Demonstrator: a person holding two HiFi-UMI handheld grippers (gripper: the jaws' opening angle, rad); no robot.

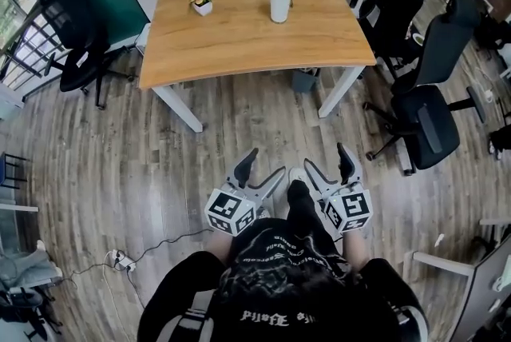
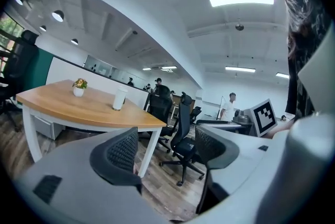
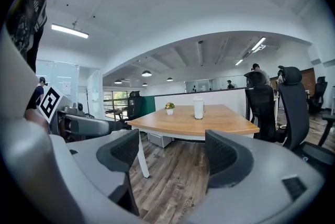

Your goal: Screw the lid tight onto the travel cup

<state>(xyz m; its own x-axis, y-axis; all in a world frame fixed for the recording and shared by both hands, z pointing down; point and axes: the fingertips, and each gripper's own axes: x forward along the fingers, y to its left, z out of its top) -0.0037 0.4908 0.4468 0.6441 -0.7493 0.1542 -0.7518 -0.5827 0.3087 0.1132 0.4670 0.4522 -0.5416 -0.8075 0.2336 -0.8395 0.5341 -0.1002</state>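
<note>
Nearest the camera, the person's dark printed shirt (image 1: 279, 268) fills the lower edge of the head view, and both grippers are held low in front of it, side by side and well short of the table. The left gripper (image 1: 263, 167) and the right gripper (image 1: 326, 161) are smooth grey moulded shells, each bearing a white cube with black square markers. Their curved black pads have a fine mesh texture. In each gripper view the jaws stand wide apart, with only floor and room between the fingers. Neither gripper touches anything. Beneath them lies a floor (image 1: 120, 172) of grey-brown wood-grain planks, bare between the grippers and the table. At lower left a thin black cable runs to a white power strip (image 1: 120, 259). Farther on stands the table (image 1: 239, 37), a warm wood-grain top with a gently bowed near edge, on white angled legs. The travel cup (image 1: 280, 0) stands upright on the far half of the top, right of centre. It is a plain white cylinder with its lid sitting on it, clear of every edge. A small potted plant (image 1: 202, 0) in a white pot stands well apart to its left. Black mesh-backed office chairs on wheeled bases crowd the table's right side (image 1: 427, 121), and another stands at the left (image 1: 76, 37).
</note>
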